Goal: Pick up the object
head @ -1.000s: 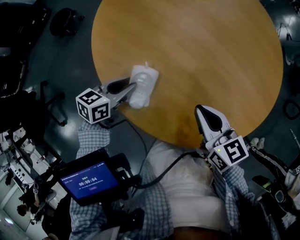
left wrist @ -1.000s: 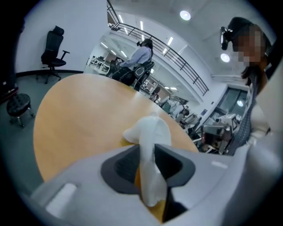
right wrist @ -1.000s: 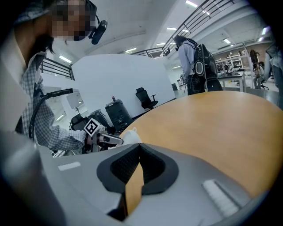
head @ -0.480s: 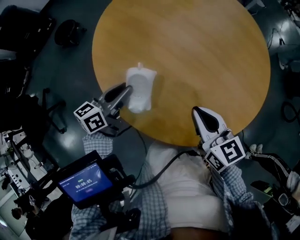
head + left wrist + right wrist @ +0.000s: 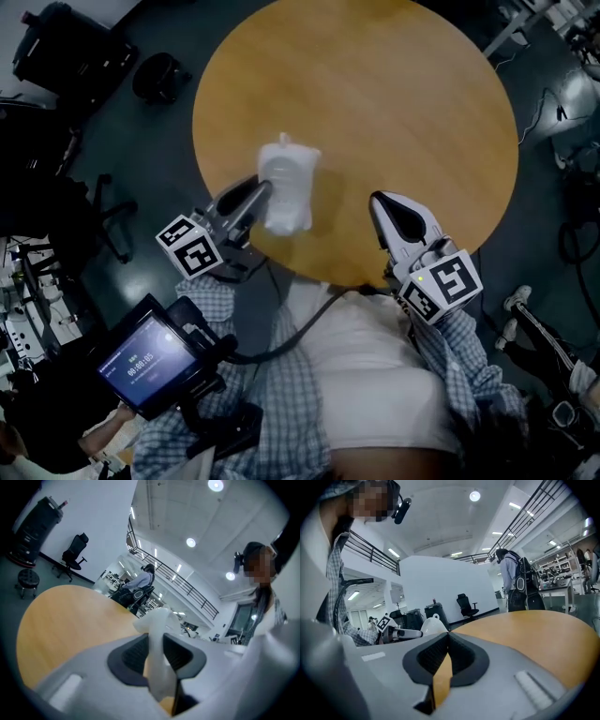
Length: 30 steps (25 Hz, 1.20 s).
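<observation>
Since a second ago the white soft plastic pouch with a small spout [image 5: 288, 183] has barely shifted. The left gripper [image 5: 261, 190] has tightened on the pouch's near edge, its narrow jaws pinching the thin plastic between the pads, over the near left part of the round wooden table [image 5: 394, 103]. The right gripper [image 5: 378, 201], near the pouch's right side, has its jaws together with nothing in them.
</observation>
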{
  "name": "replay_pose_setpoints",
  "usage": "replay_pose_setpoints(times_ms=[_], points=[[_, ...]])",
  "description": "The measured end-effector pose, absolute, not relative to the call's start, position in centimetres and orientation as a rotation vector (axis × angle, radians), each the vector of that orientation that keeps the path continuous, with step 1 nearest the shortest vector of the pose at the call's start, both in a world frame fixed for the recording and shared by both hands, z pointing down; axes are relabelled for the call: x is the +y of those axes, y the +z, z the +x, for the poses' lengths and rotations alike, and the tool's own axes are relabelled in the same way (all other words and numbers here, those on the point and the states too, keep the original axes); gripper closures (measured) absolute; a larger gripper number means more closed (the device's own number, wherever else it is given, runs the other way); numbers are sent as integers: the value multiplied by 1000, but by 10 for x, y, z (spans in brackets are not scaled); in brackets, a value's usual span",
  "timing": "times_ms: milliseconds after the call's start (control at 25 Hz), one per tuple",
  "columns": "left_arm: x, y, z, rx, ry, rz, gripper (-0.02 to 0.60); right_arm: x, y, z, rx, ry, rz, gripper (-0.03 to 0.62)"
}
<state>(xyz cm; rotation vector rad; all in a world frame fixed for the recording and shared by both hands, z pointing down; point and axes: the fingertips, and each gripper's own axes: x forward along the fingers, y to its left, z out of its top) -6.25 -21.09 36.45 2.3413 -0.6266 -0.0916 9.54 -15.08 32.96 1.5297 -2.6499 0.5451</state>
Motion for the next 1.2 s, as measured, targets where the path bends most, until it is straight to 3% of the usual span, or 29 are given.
replay_pose_setpoints(times_ms=[1200], points=[[-206, 375, -78, -751, -192, 2266, 482, -181, 331, 81, -2737, 516, 1374, 589]])
